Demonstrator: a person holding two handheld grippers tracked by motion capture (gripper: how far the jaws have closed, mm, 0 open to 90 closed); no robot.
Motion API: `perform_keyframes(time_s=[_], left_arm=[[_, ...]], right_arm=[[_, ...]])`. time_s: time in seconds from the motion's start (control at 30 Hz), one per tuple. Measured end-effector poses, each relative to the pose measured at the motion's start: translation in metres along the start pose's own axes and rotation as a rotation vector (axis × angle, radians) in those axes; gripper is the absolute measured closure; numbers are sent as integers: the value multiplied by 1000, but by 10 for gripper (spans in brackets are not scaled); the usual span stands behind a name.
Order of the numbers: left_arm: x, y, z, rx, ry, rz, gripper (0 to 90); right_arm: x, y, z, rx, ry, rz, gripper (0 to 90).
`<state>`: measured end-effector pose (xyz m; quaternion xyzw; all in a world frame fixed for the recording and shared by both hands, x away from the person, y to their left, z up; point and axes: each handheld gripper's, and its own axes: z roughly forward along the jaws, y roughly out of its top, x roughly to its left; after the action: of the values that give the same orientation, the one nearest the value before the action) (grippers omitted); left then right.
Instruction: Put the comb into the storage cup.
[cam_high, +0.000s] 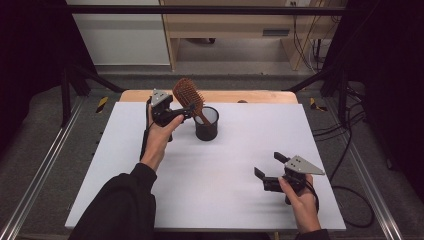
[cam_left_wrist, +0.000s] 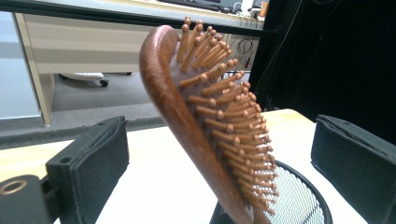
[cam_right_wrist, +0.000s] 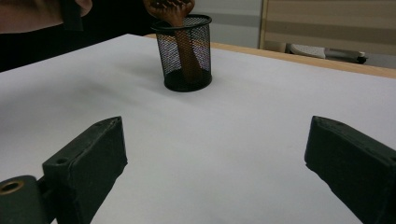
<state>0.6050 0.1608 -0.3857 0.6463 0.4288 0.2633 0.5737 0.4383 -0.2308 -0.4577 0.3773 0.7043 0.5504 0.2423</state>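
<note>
At the far middle of the white table (cam_high: 210, 165), we have the brown wooden paddle hairbrush (cam_high: 189, 95) standing handle-down in the black wire-mesh cup (cam_high: 206, 123), its bristled head leaning up and toward our left. Our left gripper (cam_high: 186, 111) sits right at the brush, level with the neck just above the cup's rim. In the left gripper view the head (cam_left_wrist: 205, 126) rises between the two black pads, which stand wide on either side and clear of the wood, so that gripper is released around the brush. The brush's long axis runs steeply upward, tilted, so any lift or withdrawal must follow that slant or back straight away from it. Our left forearm reaches well forward, wrist raised. Our right gripper (cam_high: 266, 166) rests near the table's near right corner, well apart from the cup, jaws spread with nothing between them, pointing toward the cup (cam_right_wrist: 184, 51).
</note>
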Motion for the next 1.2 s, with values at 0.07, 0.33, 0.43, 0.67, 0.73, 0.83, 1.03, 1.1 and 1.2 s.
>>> perform_keyframes(time_s=[0.07,0.33,0.43,0.67,0.73,0.83,1.03,1.1,1.2], left_arm=[[2,-1,-5,-4,4,5,45],[7,-5,-34,-18,15,22,45],[7,-6,-43,-21,17,42,44],[6,-12,-62,-21,17,99,43],[5,-14,-66,-21,15,106,42],[6,-17,-73,-24,10,101,42],[7,-25,-83,-31,5,99,41],[7,-27,-86,-33,3,98,40],[8,-30,-91,-40,11,100,19]], right_arm=[[0,0,0,3,0,-1,55],[2,2,-2,-11,-3,1,53],[0,2,-3,-14,-8,3,52],[-2,1,-4,-14,-18,9,51],[-2,1,-5,-16,-18,10,50],[-3,1,-5,-17,-22,11,50],[-4,1,-6,-19,-25,15,49],[-4,1,-7,-21,-27,16,49],[-5,1,-7,-23,-29,17,42]])
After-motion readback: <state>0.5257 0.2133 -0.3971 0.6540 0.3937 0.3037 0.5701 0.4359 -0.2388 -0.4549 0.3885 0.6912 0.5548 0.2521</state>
